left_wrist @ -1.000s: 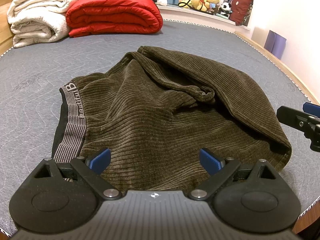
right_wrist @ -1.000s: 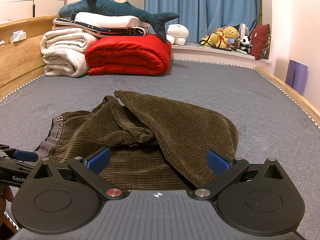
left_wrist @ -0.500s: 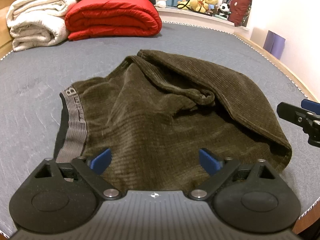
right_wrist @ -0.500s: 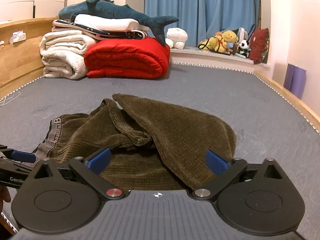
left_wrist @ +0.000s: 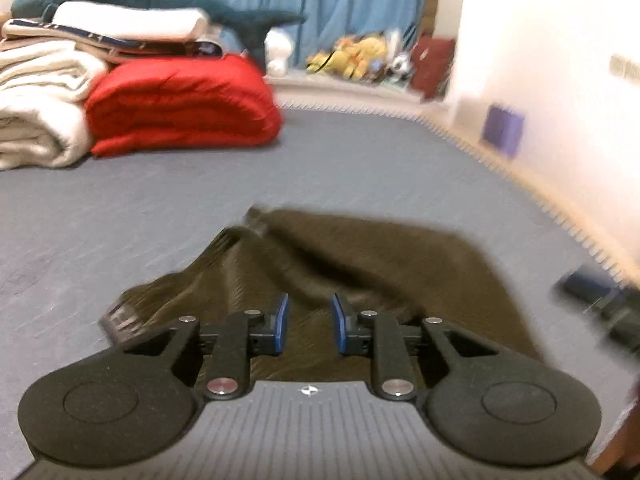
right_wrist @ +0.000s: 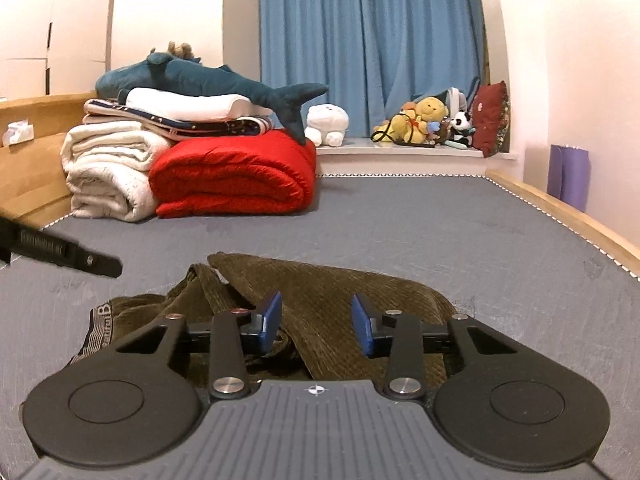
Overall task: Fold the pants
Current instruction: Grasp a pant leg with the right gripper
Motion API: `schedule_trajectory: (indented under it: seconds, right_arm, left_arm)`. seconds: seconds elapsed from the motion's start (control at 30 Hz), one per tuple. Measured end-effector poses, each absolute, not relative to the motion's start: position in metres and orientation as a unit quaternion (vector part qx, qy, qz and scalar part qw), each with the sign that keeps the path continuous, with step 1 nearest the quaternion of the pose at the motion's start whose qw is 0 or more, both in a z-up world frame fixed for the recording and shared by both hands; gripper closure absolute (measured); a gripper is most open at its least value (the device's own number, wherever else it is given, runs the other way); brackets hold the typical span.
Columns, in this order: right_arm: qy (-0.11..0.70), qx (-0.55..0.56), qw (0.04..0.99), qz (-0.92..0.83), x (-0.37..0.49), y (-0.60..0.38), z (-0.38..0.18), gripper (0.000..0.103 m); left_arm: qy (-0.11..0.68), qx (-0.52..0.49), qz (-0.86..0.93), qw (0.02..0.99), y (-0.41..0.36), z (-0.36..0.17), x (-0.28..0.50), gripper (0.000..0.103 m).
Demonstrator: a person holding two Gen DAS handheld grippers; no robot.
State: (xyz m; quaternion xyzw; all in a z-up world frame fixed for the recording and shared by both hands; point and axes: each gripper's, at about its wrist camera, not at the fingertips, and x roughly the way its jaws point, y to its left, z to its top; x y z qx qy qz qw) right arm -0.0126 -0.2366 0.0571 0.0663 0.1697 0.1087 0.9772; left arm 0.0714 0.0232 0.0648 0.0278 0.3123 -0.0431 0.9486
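At lower centre of both views, I see the brown pants [right_wrist: 320, 300] bunched on the grey bed [right_wrist: 440, 232]; my left gripper [left_wrist: 308, 324] and right gripper [right_wrist: 316, 322] hang above them, each partly open and empty.

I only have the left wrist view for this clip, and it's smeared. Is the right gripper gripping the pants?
Observer: No. The right gripper is open: its blue pads are apart and nothing is pinched between them.
Operator: Which end is the waistband?
Observer: The waistband is at the left end of the pants, with part of its lettering readable.
Operator: Do they lie flat?
Observer: Not flat. One ribbed layer lies diagonally over bunched fabric.
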Motion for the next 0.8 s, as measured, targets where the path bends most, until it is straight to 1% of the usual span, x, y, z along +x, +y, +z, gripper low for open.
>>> schedule_trajectory:
  seconds: [0.03, 0.1, 0.17, 0.27, 0.37, 0.47, 0.57, 0.67, 0.7, 0.73, 0.8]
  right_arm:
    - [0.168, 0.067, 0.978, 0.108, -0.012, -0.235, 0.057, 0.062]
    - [0.162, 0.061, 0.979, 0.11, -0.01, -0.232, 0.057, 0.062]
    - [0.158, 0.05, 0.98, 0.107, -0.004, -0.23, 0.059, 0.06]
    - [0.177, 0.045, 0.977, 0.111, 0.018, -0.231, 0.068, 0.058]
    - [0.222, 0.018, 0.967, 0.122, 0.056, -0.222, 0.077, 0.05]
    - [0.249, -0.038, 0.957, 0.142, 0.098, -0.195, 0.074, 0.047]
    - [0.262, -0.1, 0.948, 0.149, 0.132, -0.16, 0.049, 0.047]
    - [0.269, -0.11, 0.944, 0.155, 0.15, -0.139, 0.017, 0.047]
    - [0.278, -0.119, 0.941, 0.153, 0.154, -0.132, 0.009, 0.047]
    - [0.292, -0.13, 0.935, 0.156, 0.159, -0.125, -0.003, 0.048]
    - [0.295, -0.141, 0.929, 0.171, 0.165, -0.116, -0.015, 0.049]
  left_arm:
    - [0.345, 0.023, -0.029, 0.938, 0.027, 0.056, 0.081, 0.082]
    - [0.37, -0.01, -0.045, 0.928, 0.039, 0.047, 0.094, 0.082]
    - [0.388, -0.003, -0.028, 0.921, 0.047, 0.037, 0.106, 0.082]
    - [0.389, -0.013, -0.012, 0.921, 0.06, 0.031, 0.108, 0.082]
    - [0.389, -0.024, -0.008, 0.921, 0.066, 0.031, 0.113, 0.081]
    - [0.388, -0.045, -0.009, 0.92, 0.073, 0.031, 0.105, 0.08]
    - [0.393, -0.059, -0.01, 0.917, 0.076, 0.031, 0.105, 0.079]
    - [0.396, -0.061, -0.002, 0.916, 0.076, 0.029, 0.107, 0.079]
    - [0.398, -0.057, 0.0, 0.916, 0.074, 0.028, 0.108, 0.077]
    - [0.399, -0.054, 0.001, 0.915, 0.074, 0.028, 0.108, 0.071]
    - [0.402, -0.053, 0.005, 0.914, 0.075, 0.027, 0.108, 0.068]
